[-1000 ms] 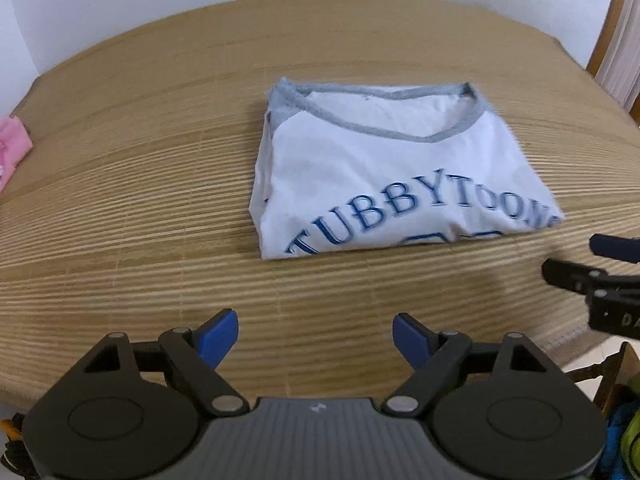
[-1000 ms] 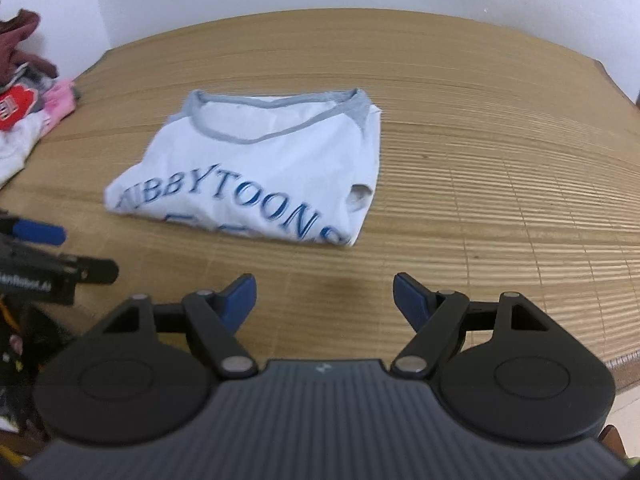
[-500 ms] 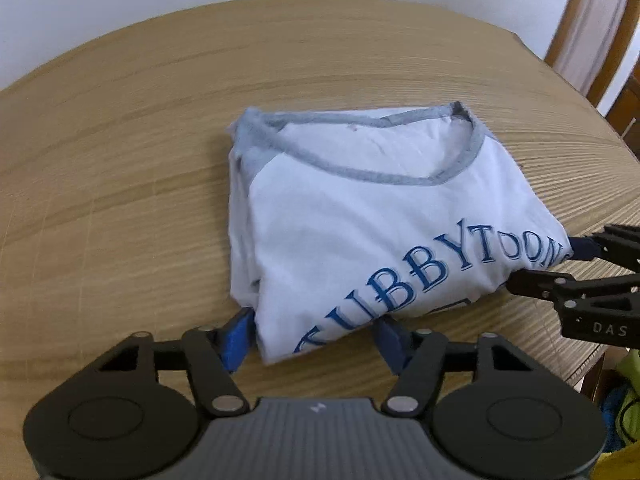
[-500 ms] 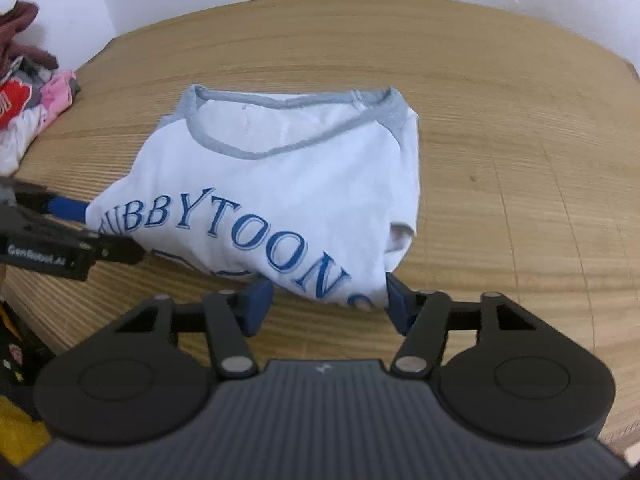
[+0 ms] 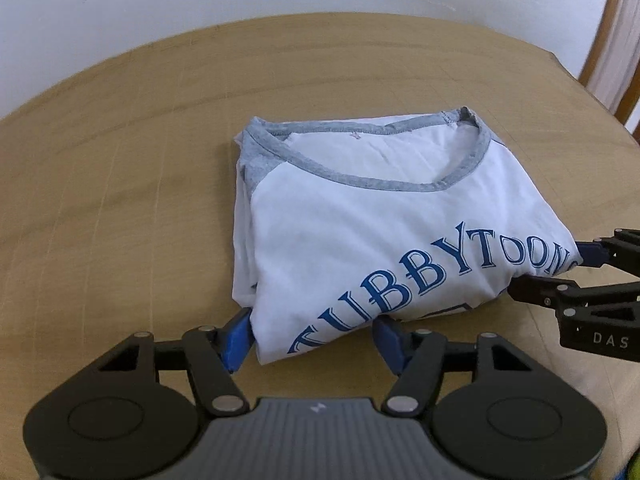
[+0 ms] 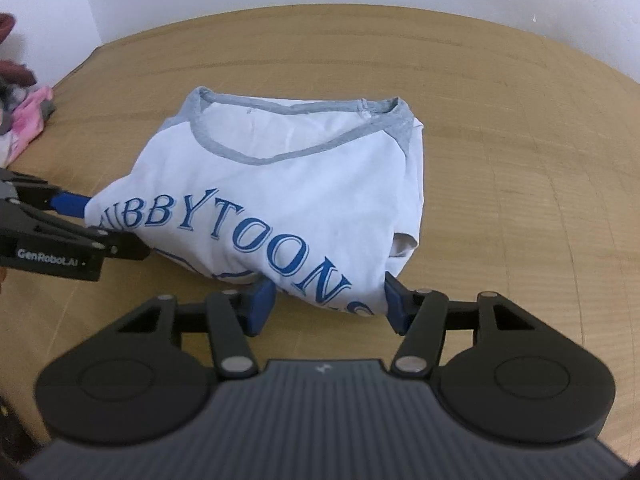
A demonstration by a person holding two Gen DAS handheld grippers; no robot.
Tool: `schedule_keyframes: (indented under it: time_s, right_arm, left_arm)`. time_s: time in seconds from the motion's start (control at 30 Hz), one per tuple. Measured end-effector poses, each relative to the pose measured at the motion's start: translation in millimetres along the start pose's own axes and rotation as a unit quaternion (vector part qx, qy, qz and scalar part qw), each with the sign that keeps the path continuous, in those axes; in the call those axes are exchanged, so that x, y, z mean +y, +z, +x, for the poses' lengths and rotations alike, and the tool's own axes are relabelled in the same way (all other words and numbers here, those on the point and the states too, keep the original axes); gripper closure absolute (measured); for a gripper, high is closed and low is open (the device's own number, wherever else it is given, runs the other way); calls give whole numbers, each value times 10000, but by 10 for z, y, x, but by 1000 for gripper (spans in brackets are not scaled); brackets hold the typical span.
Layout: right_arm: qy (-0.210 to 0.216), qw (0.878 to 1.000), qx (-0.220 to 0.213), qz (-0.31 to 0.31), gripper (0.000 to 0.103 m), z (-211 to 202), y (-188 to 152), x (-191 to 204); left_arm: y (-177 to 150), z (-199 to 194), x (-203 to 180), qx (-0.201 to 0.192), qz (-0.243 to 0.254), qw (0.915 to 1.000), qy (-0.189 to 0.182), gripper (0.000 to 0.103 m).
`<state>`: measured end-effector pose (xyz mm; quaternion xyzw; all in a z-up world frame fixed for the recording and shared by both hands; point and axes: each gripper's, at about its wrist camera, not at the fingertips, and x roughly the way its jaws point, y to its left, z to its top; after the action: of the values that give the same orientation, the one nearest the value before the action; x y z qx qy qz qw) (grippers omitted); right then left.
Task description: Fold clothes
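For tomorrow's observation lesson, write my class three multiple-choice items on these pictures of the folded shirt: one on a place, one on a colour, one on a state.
1. Where do the pink clothes lie?
A. At the woven mat's left edge
B. On the shirt
C. Between a claw's pads

2. What colour is the collar of the folded white T-shirt?
A. Red
B. Grey
C. Green

3. How does the shirt lie?
A. Spread flat
B. Crumpled
C. Folded, print up

Answers:
1. A: the right wrist view shows them at the edge of the woven mat.
2. B: a grey band rings the neck.
3. C: folded layers show at its sides and the blue lettering faces up.
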<state>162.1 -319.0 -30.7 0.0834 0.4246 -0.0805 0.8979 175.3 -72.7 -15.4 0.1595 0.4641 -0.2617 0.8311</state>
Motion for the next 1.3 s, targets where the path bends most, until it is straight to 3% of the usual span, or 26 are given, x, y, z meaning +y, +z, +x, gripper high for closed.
schedule_keyframes:
  time_s: [0.47, 0.8, 1.0, 1.3]
  right_arm:
    - [-138, 9994, -319, -87, 43, 1146, 1373, -421]
    - [-401, 9977, -536, -93, 43, 1868, 2213, -500]
    - [-529, 9968, -595, -93, 43, 2041, 2409, -385]
    - [-601, 9960, -659, 91, 43, 1741, 2141, -236]
  left_arm:
    - [1641, 1047, 153, -224, -181, 9977, 621, 36]
    - [2644, 1725, 269, -330, -119, 9947, 970, 34]
    - [2918, 1926, 384, -375, -172, 9941, 1006, 34]
    - [2888, 1877, 412, -460, -238, 9952, 835, 32]
